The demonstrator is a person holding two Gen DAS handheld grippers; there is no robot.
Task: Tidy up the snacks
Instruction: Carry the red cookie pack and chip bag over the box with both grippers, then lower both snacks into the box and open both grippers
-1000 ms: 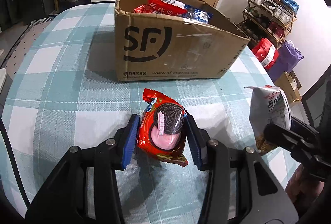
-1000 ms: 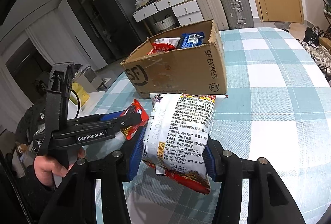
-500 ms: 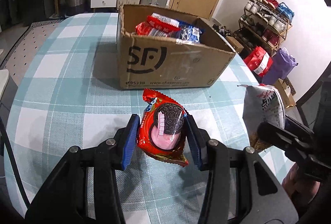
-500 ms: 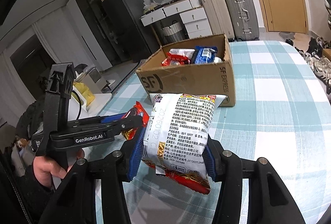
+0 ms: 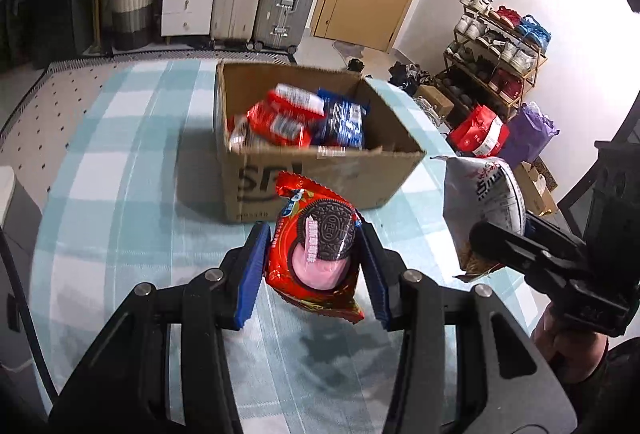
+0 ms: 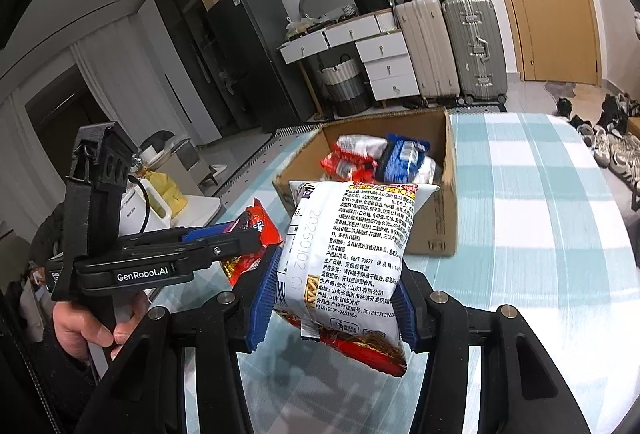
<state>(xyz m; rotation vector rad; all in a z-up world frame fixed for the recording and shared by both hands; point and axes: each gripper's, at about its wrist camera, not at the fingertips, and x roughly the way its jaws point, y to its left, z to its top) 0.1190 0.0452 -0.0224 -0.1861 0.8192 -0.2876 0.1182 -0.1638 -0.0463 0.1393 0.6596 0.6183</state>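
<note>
Here, in the left wrist view, the left gripper (image 5: 316, 262) pinches a red cookie packet (image 5: 316, 250) between its blue pads, the packet upright and clear of the checked tablecloth (image 5: 120, 193). Just beyond it stands an open cardboard box (image 5: 320, 173) with red and blue snack packs inside. At the right edge the right gripper (image 5: 480, 234) holds a white snack bag (image 5: 480, 193) above the table. In the right wrist view, that white snack bag (image 6: 348, 258) is clamped between the right gripper's (image 6: 332, 298) pads, its printed back facing the camera, in front of the box (image 6: 440, 218). To its left, a hand (image 6: 88, 330) holds the left gripper (image 6: 256, 234) with the red packet (image 6: 260, 226) in its tips.
</note>
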